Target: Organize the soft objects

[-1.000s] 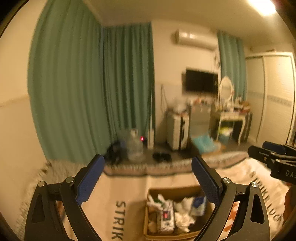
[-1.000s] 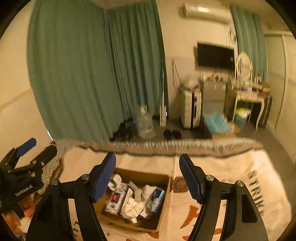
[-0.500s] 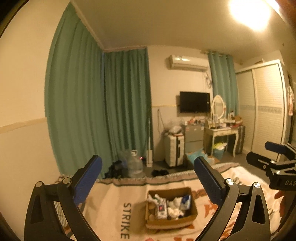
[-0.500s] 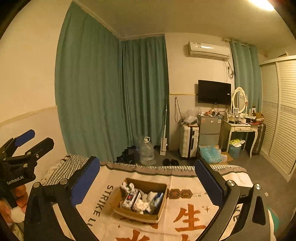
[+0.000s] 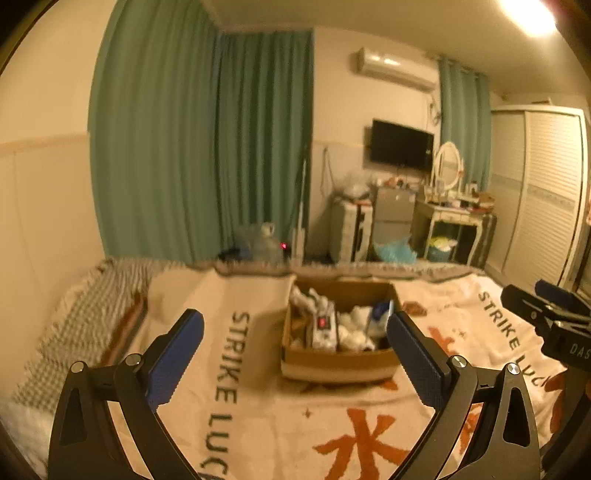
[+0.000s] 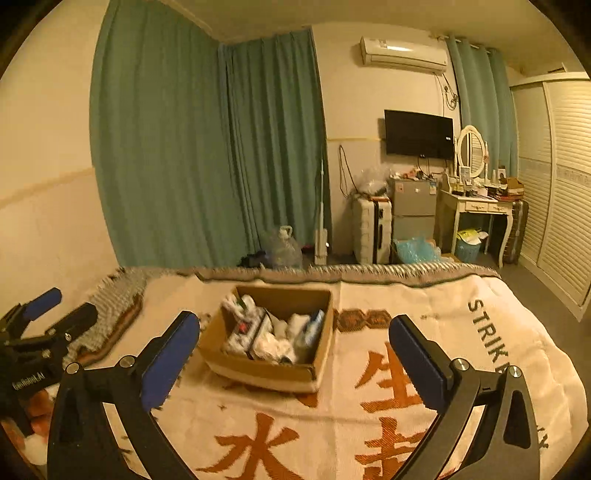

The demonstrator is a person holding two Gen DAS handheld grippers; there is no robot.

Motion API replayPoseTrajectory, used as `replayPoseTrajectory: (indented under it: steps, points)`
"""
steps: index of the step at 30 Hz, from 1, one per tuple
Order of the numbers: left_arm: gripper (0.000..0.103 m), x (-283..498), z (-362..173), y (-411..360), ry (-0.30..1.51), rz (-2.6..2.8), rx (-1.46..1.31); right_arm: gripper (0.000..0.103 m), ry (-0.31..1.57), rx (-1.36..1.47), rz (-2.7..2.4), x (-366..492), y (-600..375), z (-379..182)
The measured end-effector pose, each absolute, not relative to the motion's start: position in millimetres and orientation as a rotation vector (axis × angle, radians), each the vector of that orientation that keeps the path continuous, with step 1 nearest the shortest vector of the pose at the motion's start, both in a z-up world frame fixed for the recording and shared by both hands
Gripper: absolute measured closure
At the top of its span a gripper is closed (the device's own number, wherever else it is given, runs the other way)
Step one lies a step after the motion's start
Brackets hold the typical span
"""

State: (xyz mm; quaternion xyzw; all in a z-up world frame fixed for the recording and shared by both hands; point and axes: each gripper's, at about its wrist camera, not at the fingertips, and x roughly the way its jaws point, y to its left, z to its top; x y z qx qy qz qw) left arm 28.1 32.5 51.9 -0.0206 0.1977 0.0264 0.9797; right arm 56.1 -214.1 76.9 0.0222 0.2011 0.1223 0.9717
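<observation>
Both tools, left tool [image 5: 293, 332] and right tool [image 6: 293, 332], hang released over blanket [image 6: 406, 325] short of box [image 6: 258, 371].

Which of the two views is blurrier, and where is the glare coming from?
Left wrist view: softer, the cardboard box and blanket lettering smeared, and a ceiling light blows out the top right corner. Right wrist view: sharper on the box, no lamp in frame. Both: warm orange cast, fisheye bending at the edges.
</observation>
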Motion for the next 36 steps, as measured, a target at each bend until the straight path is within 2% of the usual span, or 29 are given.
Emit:
replayPoseTrajectory:
  steps: [12,36]
  points:
    - [0.002,32,26,25,0.447,0.055,-0.019,0.0,0.512,0.024,0.245,82,-202,28]
    - [0.002,33,19,23,0.46,0.05,0.009,0.0,0.529,0.0,0.265,79,-185,27]
